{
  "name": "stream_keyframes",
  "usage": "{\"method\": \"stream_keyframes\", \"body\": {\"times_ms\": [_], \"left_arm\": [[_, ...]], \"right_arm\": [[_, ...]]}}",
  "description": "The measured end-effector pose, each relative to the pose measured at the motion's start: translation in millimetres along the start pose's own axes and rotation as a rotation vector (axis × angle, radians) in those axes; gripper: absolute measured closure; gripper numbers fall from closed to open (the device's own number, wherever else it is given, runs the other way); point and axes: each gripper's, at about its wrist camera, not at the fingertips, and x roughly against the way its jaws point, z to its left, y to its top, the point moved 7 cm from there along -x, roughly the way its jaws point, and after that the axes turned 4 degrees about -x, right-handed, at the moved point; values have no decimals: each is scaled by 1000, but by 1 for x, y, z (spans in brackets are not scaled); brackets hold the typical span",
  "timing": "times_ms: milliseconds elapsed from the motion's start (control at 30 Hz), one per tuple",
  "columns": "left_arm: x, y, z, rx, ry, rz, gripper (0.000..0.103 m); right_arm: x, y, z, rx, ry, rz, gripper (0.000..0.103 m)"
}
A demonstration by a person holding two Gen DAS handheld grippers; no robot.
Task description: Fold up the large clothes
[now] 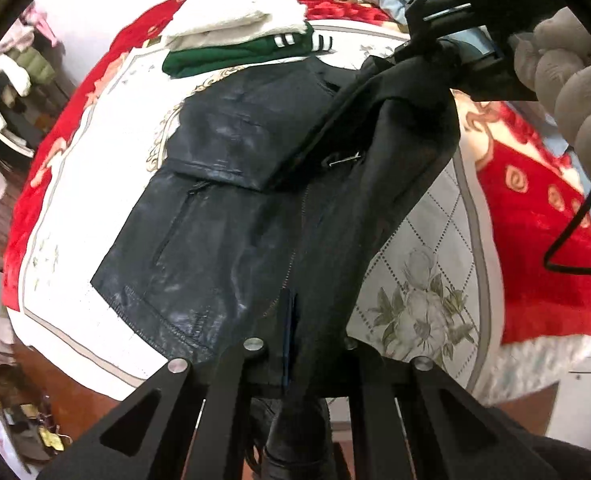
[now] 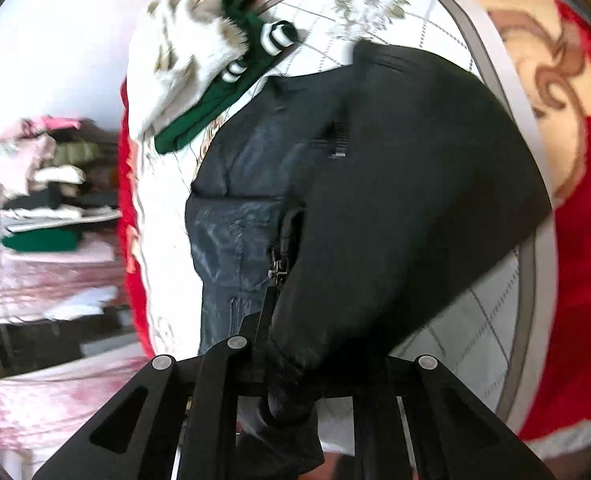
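Green sweater (image 1: pixel 231 56) under white knit (image 1: pixel 231 12), touching black jacket (image 1: pixel 223 216).

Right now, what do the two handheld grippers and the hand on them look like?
Both the left gripper and the right gripper are matte black, with triangular cutouts and round silver bolt heads. A grey knit glove covers the hand, and a black cable hangs nearby.

The jacket (image 1: pixel 223 216) looked like worn, glossy leather with scuffed sheen, lining matt black. Bed blanket (image 1: pixel 543 216) was plush red fleece, its quilted middle smooth cloth. White folded throw (image 1: pixel 235 12) seemed fuzzy, green sweater (image 1: pixel 231 54) knit.
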Motion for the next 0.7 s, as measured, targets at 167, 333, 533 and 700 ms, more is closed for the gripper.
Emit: {"method": "stream_keyframes", "body": {"times_ms": [167, 333, 533, 700], "left_arm": [[-8, 11, 72, 83, -27, 11, 91], [-46, 27, 150, 175, -30, 23, 89], [-90, 16, 224, 347, -115, 89, 81], [-92, 10, 258, 403, -94, 71, 62]], "right_arm": [[-23, -4, 61, 52, -111, 7, 87], [-89, 14, 129, 65, -168, 26, 85], [-180, 35, 172, 80, -241, 73, 74], [-235, 44, 189, 90, -127, 138, 28]]}}
